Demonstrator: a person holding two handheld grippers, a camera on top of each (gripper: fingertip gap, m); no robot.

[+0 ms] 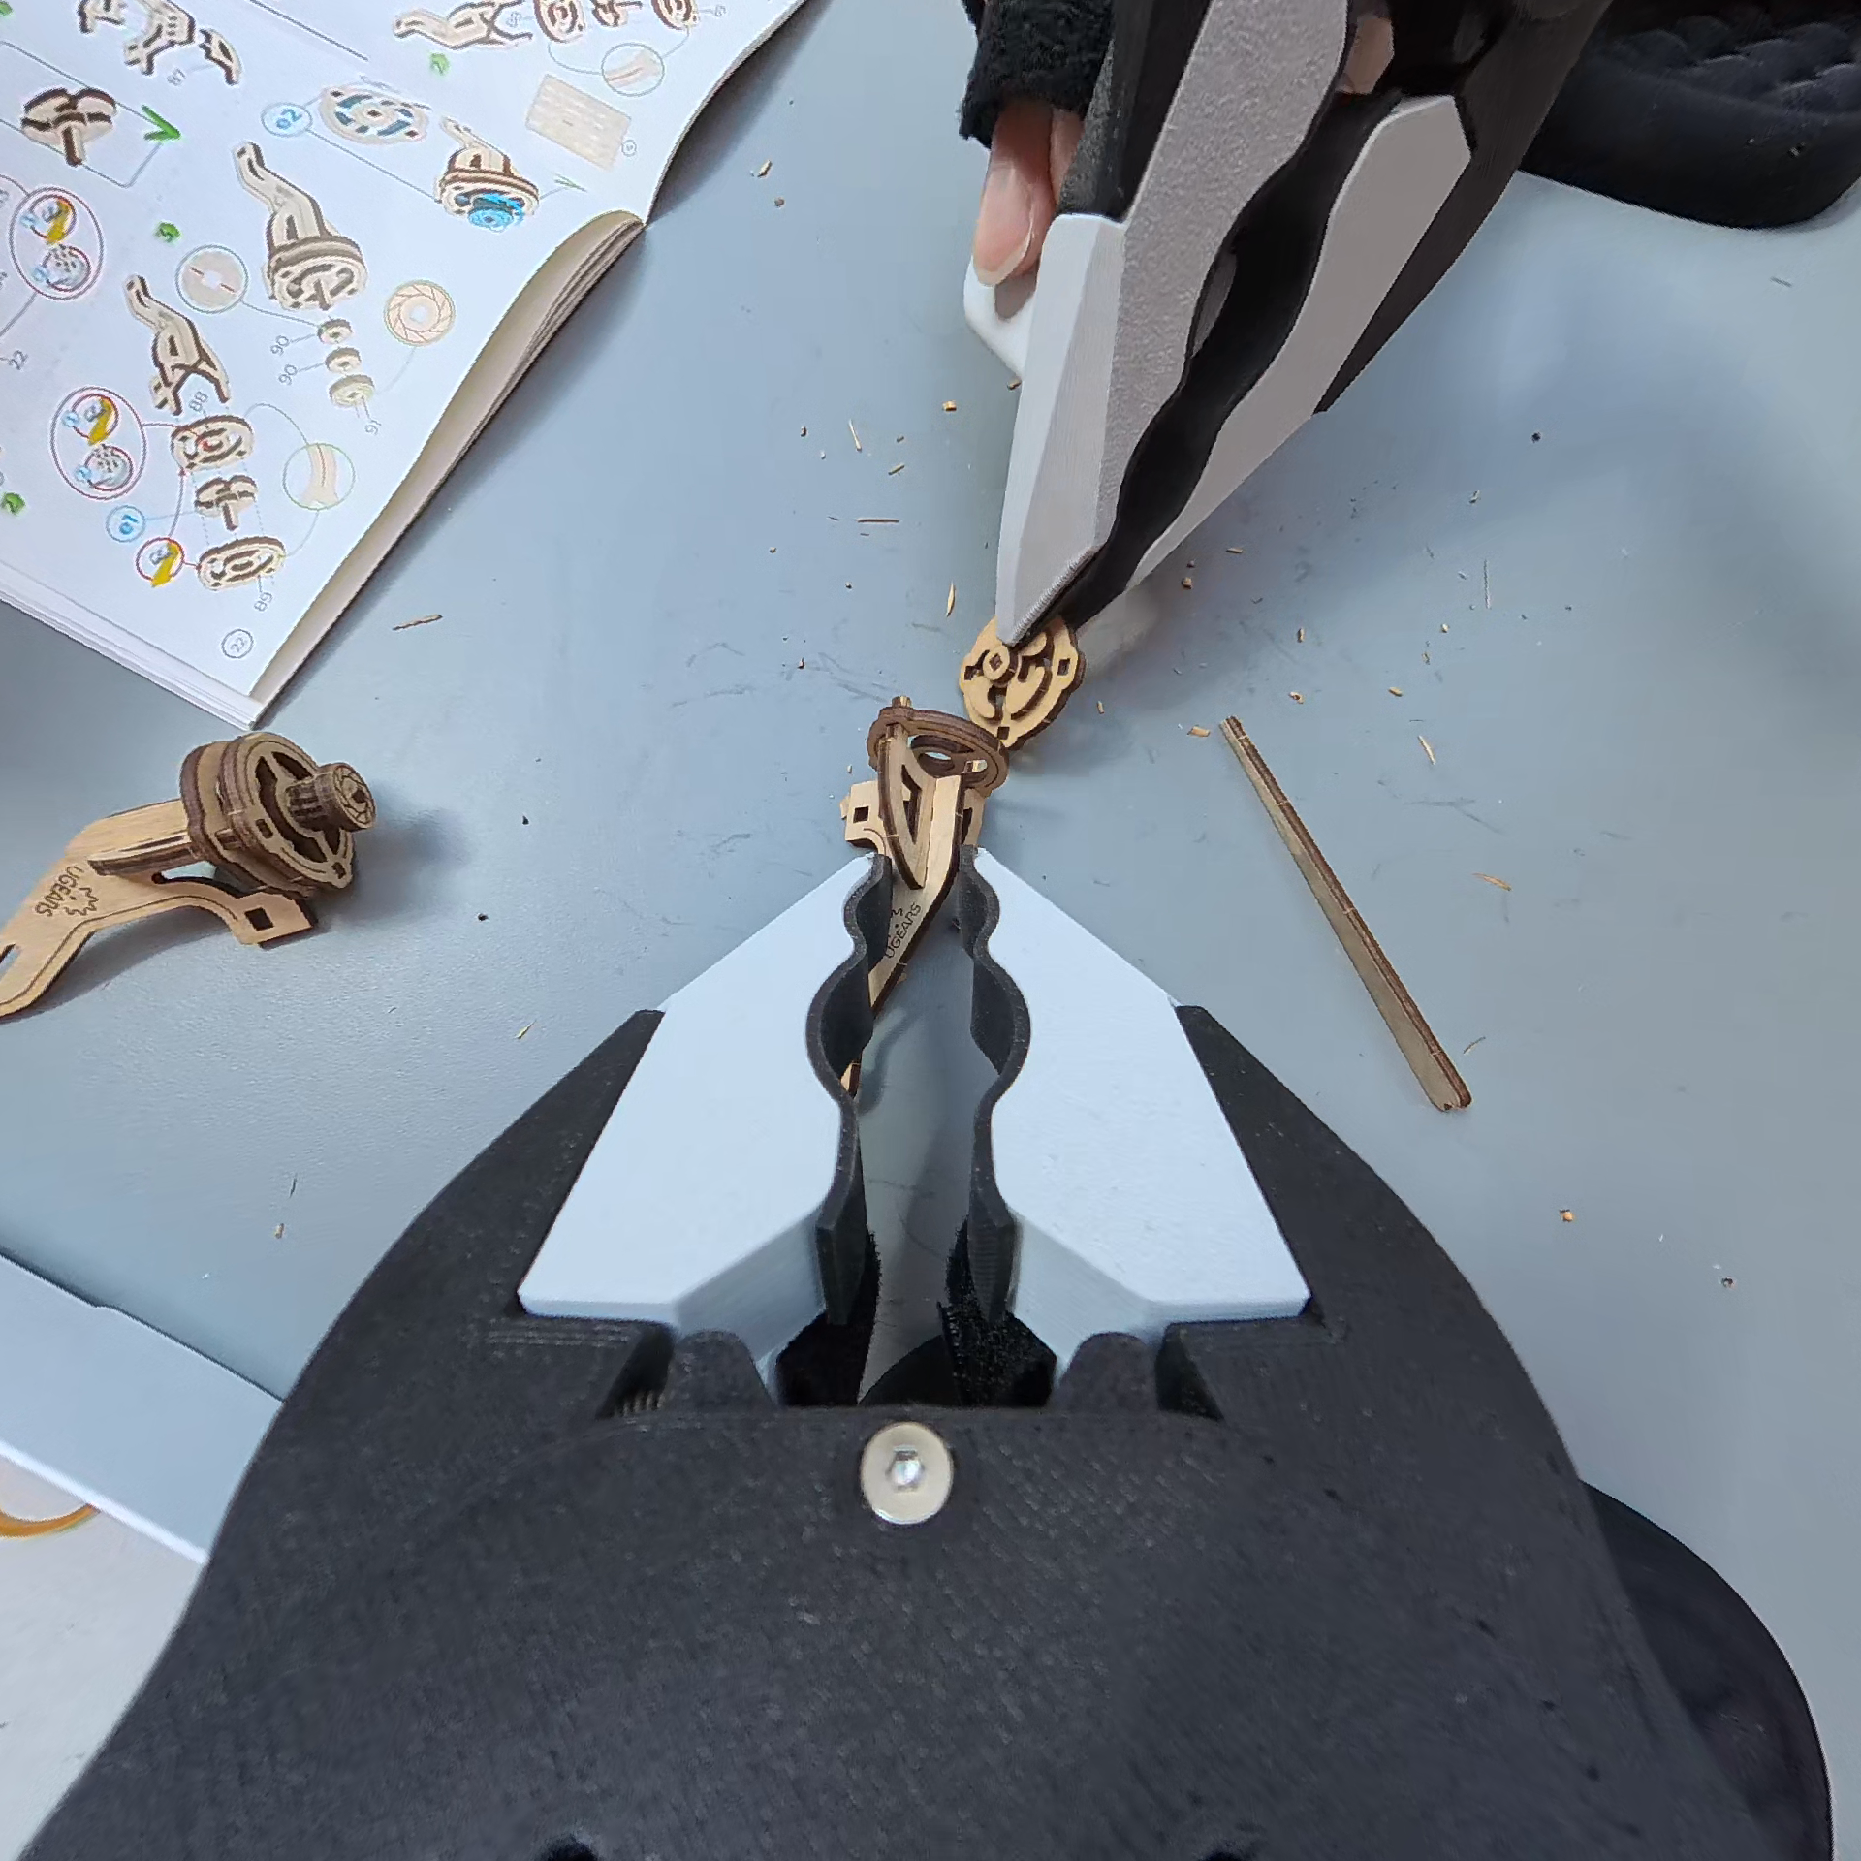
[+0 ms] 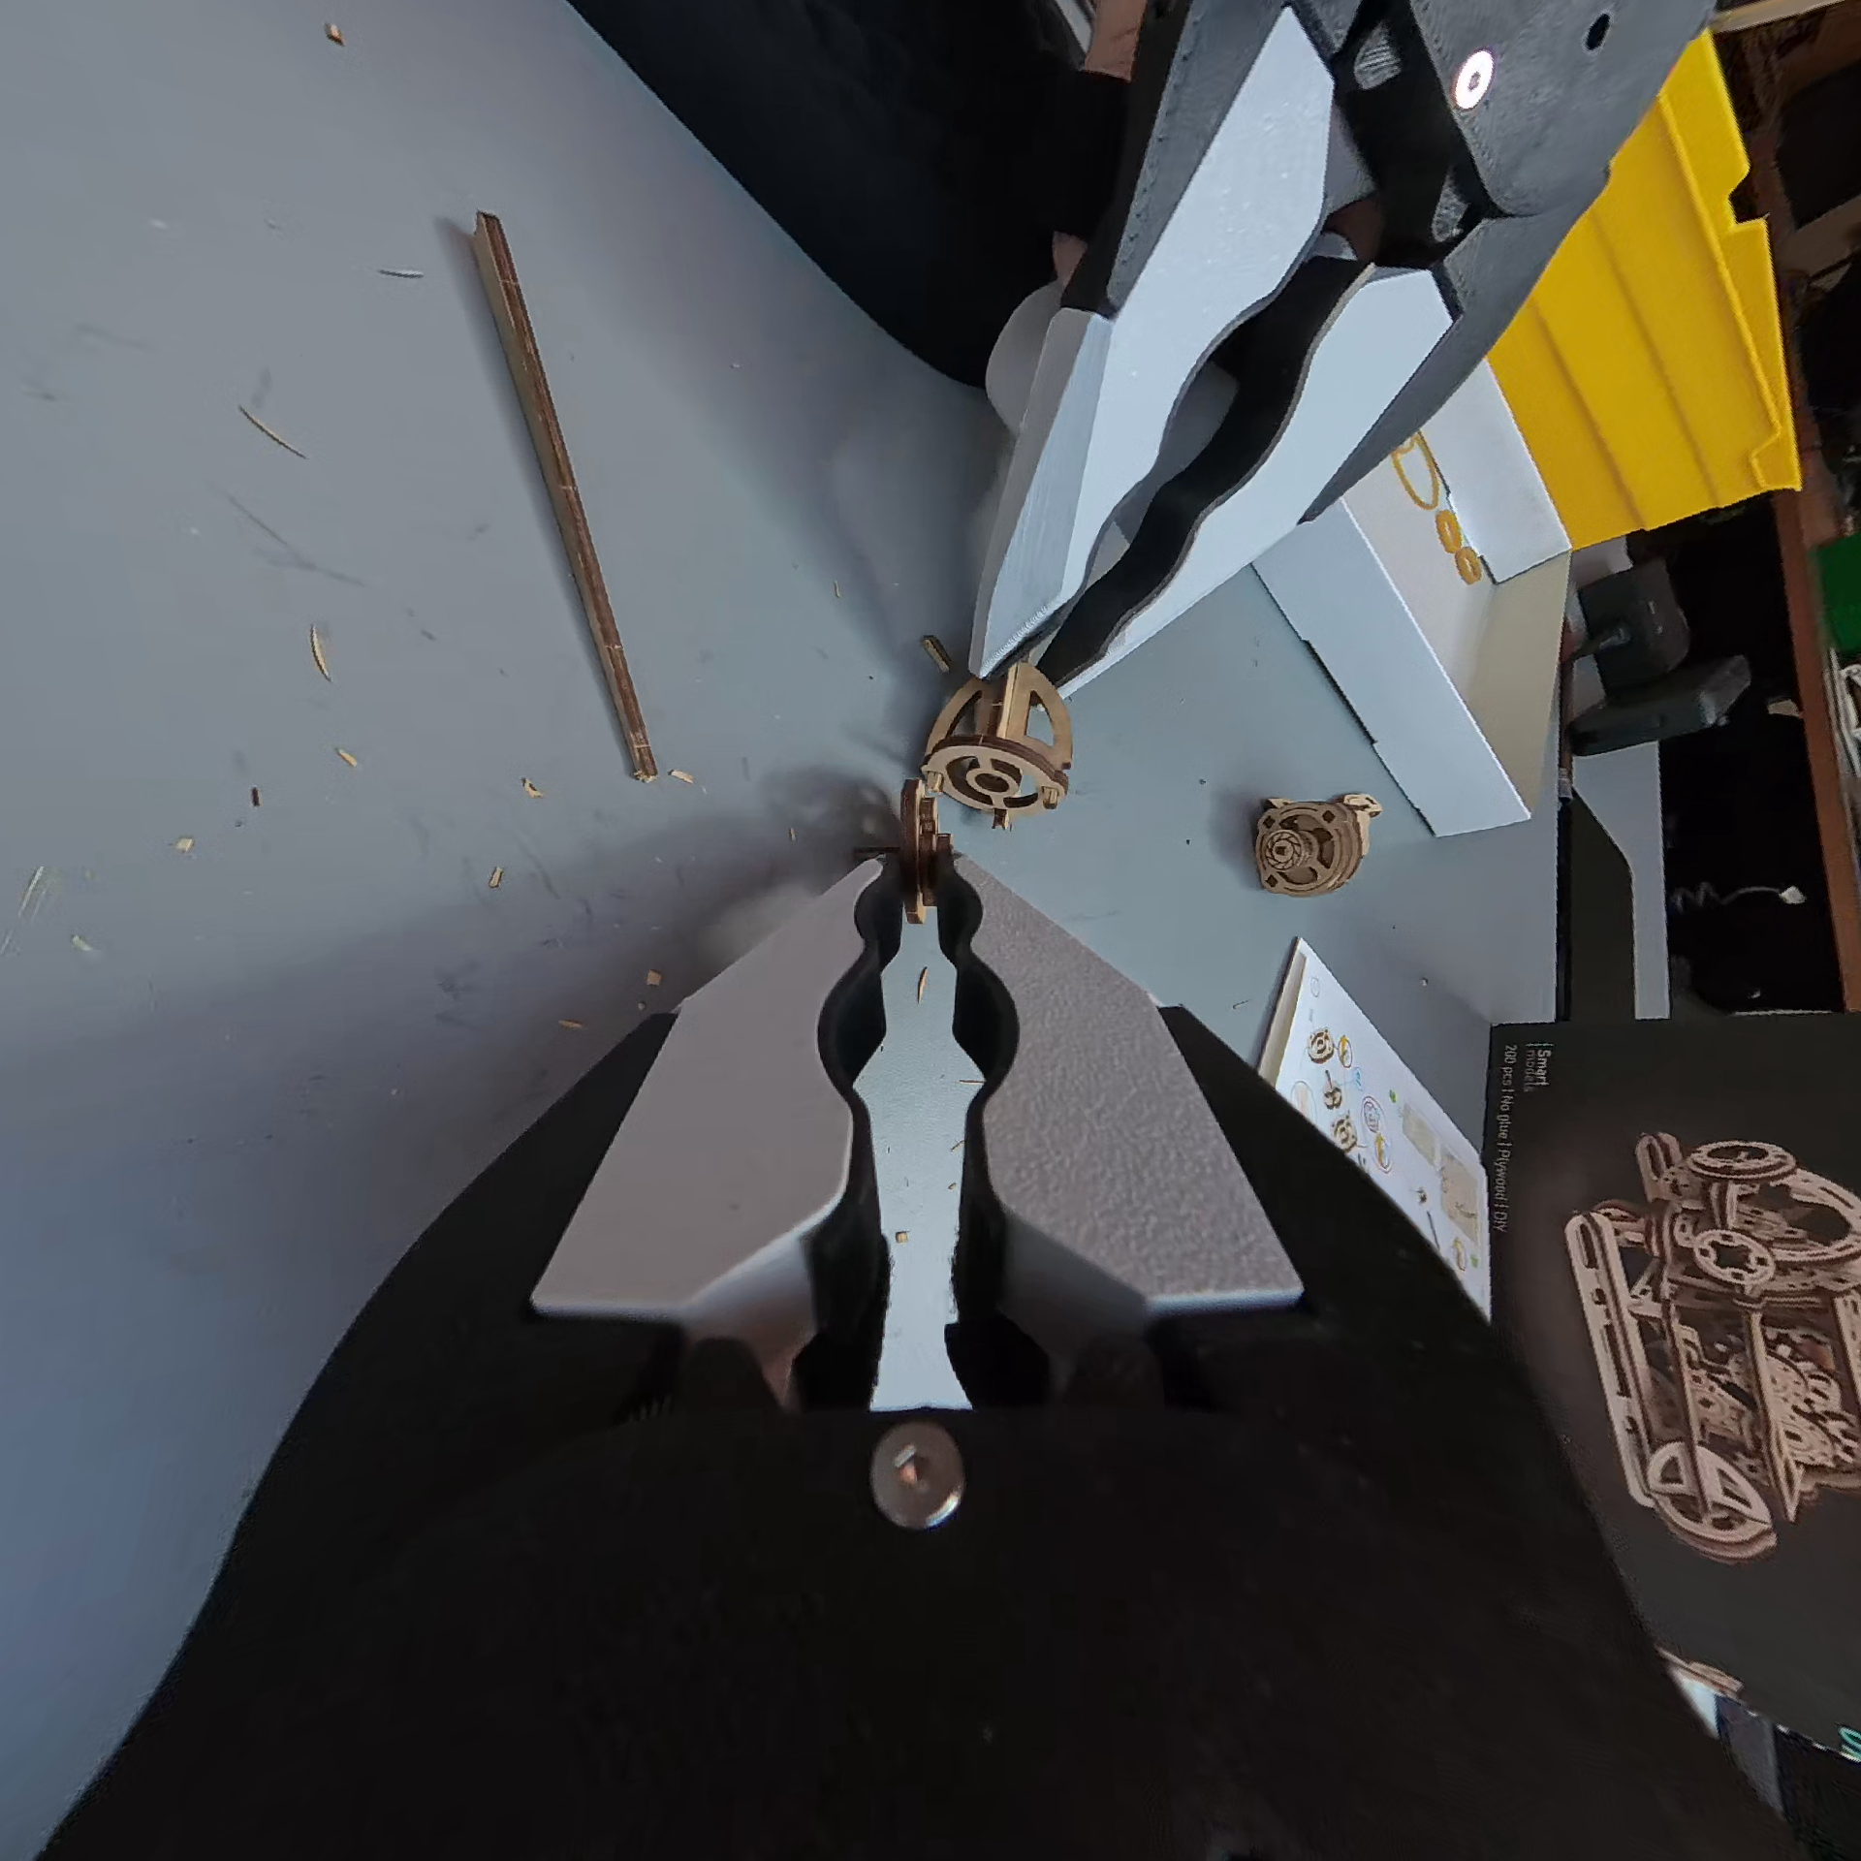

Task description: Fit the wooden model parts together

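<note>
My left gripper (image 1: 916, 866) is shut on a wooden bracket part (image 1: 921, 816) that carries a slotted ring at its far end, held just above the grey table (image 1: 655, 705). My right gripper (image 2: 918, 878) is shut on the rim of a small round wooden disc (image 2: 921, 851), seen edge-on. In the left wrist view the right gripper (image 1: 1037, 626) comes down from the upper right with the disc (image 1: 1022, 685) right beside the ring. In the right wrist view the left gripper (image 2: 1015, 660) holds the ring part (image 2: 997, 760) just beyond the disc. I cannot tell whether the two touch.
A finished wooden sub-assembly (image 1: 232, 836) lies to the left, also in the right wrist view (image 2: 1309, 846). An open instruction booklet (image 1: 252, 302) lies at the far left. A thin wooden strip (image 1: 1344, 911) and splinters lie to the right. A white box (image 2: 1410, 645), a yellow bin (image 2: 1662, 302) and a dark kit box (image 2: 1692, 1309) stand nearby. Some 5 cm of space lies between my two pairs of fingers.
</note>
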